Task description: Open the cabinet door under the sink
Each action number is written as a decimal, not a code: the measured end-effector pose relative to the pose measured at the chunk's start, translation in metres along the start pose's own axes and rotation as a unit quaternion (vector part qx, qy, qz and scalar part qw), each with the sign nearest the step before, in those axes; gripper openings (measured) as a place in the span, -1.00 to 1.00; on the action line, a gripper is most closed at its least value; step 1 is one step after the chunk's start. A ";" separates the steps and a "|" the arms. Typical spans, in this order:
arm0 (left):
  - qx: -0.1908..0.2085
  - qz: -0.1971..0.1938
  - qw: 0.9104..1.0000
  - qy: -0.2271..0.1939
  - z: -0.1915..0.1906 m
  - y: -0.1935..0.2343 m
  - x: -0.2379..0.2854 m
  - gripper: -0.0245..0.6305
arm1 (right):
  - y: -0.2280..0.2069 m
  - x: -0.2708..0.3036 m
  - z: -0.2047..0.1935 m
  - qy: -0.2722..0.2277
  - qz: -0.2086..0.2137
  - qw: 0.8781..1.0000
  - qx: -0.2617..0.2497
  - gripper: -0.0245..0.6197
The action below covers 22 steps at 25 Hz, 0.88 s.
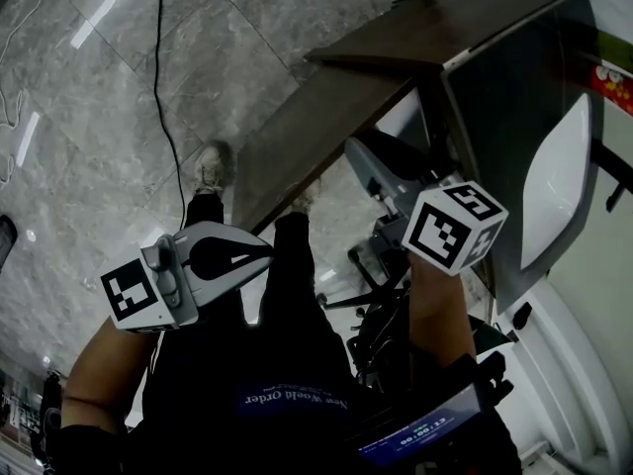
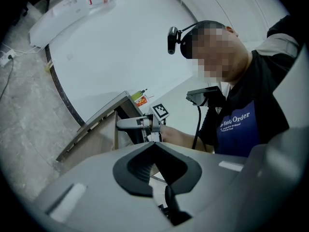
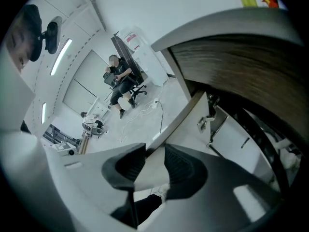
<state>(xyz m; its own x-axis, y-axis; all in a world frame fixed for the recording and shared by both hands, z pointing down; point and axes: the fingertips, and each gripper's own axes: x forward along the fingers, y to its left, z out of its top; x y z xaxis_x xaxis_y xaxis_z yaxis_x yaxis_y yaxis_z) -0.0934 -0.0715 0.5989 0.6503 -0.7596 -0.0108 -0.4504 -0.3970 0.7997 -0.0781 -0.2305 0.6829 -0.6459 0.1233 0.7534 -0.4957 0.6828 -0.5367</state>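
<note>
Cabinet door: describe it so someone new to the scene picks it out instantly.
In the head view, start at the dark brown counter at upper right. Just below it, the cabinet door is the long brown panel swung out over the grey floor. Unlike the fixed counter, its thin free edge sits pinched between the jaws of the right gripper.

Free floor [image 1: 99, 117] left — cabinet door [image 1: 316, 132] right

Not much to read here. The person's shirt [image 2: 241, 124] has white print, right of centre in the left gripper view, ending in "Order". In the head view it sits upside down at the bottom and looks like "New World Order". The small screen [image 1: 420, 433] at lower right there shows digits, too tiny to read. The red sticker [image 1: 615, 79] at upper right can't be read either.
</note>
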 end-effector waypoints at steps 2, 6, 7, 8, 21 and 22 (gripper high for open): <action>0.001 0.005 1.000 -0.014 0.005 0.004 -0.007 -0.92 | 0.008 0.010 0.006 -0.008 0.005 1.000 0.007 -0.53; -0.008 0.005 1.000 -0.017 0.008 0.012 -0.017 -0.92 | 0.014 0.023 0.017 -0.012 -0.004 1.000 0.015 -0.51; -0.009 0.004 1.000 -0.019 0.007 0.011 -0.020 -0.92 | 0.015 0.023 0.016 -0.007 -0.006 1.000 0.015 -0.51; -0.012 0.004 1.000 -0.022 0.006 0.010 -0.024 -0.93 | 0.015 0.023 0.016 -0.006 -0.009 1.000 0.014 -0.51; -0.006 0.004 1.000 -0.025 -0.002 0.000 -0.038 -0.92 | 0.016 0.024 0.016 -0.012 -0.024 0.999 0.019 -0.50; -0.006 0.003 1.000 -0.024 -0.002 -0.001 -0.038 -0.92 | 0.015 0.024 0.016 -0.012 -0.024 0.999 0.019 -0.50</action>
<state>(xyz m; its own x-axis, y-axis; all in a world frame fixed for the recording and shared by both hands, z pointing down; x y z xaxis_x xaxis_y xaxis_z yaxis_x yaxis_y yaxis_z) -0.1158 -0.0411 0.5997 0.6167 -0.7864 -0.0350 -0.4461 -0.3858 0.8076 -0.1104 -0.2287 0.6866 -0.6346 0.0726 0.7695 -0.5479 0.6599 -0.5141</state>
